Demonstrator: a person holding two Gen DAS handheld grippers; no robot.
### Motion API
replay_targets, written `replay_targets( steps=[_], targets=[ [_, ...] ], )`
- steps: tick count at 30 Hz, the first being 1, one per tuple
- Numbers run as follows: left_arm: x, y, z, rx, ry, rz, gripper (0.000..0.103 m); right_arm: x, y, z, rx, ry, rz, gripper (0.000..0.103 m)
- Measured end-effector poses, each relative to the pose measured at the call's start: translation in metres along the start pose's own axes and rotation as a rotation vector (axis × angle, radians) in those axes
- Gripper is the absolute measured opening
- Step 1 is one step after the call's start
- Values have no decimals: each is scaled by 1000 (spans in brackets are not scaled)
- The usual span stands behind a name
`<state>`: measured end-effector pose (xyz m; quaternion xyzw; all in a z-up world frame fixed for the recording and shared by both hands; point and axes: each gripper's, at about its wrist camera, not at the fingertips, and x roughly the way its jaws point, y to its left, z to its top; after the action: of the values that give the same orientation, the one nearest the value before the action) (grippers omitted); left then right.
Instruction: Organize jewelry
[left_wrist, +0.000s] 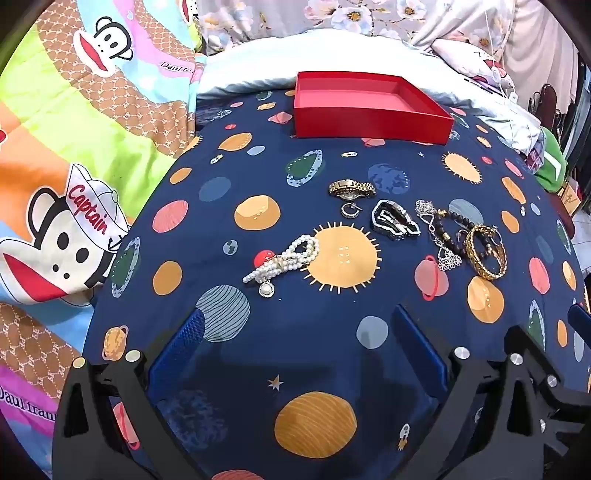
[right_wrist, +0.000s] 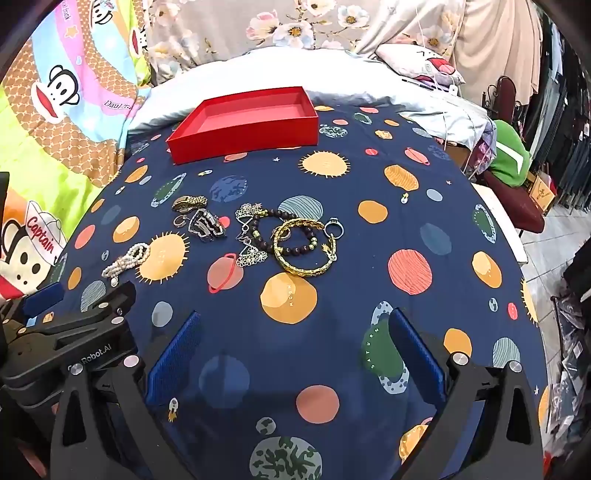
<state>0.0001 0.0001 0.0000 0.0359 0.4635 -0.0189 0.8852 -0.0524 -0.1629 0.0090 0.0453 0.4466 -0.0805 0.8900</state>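
1. Currently one red box (left_wrist: 373, 123), lidless, sits at the far side of the navy planet-print cloth (left_wrist: 295, 369); nothing visible inside it.
2. Jewelry lies in a loose row on the cloth, nearer than the box and apart from it. Count:
   - one pearl strand (left_wrist: 284, 264), bunched, with a pendant at its near end;
   - one gold watch (left_wrist: 351, 189);
   - one small silver ring (left_wrist: 348, 209), just in front of the watch;
   - one silver-and-black watch (left_wrist: 395, 220);
   - one silver filigree chain (left_wrist: 441, 240);
   - one dark bead bracelet (right_wrist: 291, 236);
   - one gold bangle (right_wrist: 306, 254);
   - one stone-set ring (right_wrist: 334, 227), touching the bangle's far edge.
3. Chain, bead bracelet and bangle overlap in one tangle; exact layering unclear.
4. Left gripper (left_wrist: 299, 325): blue fingers wide apart, holding nothing, hovering over bare cloth near the pearl strand.
5. Right gripper (right_wrist: 293, 332): fingers wide apart, holding nothing, over the cloth nearer than the bangle.
6. Surroundings: one cartoon-monkey blanket (left_wrist: 74, 166) at left, one white pillow (left_wrist: 277, 66) behind the box, one green item (right_wrist: 511, 158) at far right.
7. Nothing lies between either gripper and the jewelry.
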Motion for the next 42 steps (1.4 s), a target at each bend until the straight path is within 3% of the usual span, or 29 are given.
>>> replay_targets(
  steps=[42],
  targets=[
    [-2, 0, 0, 9, -5, 7, 98, -3, -1, -2, 6, 1, 6, 98]
  ],
)
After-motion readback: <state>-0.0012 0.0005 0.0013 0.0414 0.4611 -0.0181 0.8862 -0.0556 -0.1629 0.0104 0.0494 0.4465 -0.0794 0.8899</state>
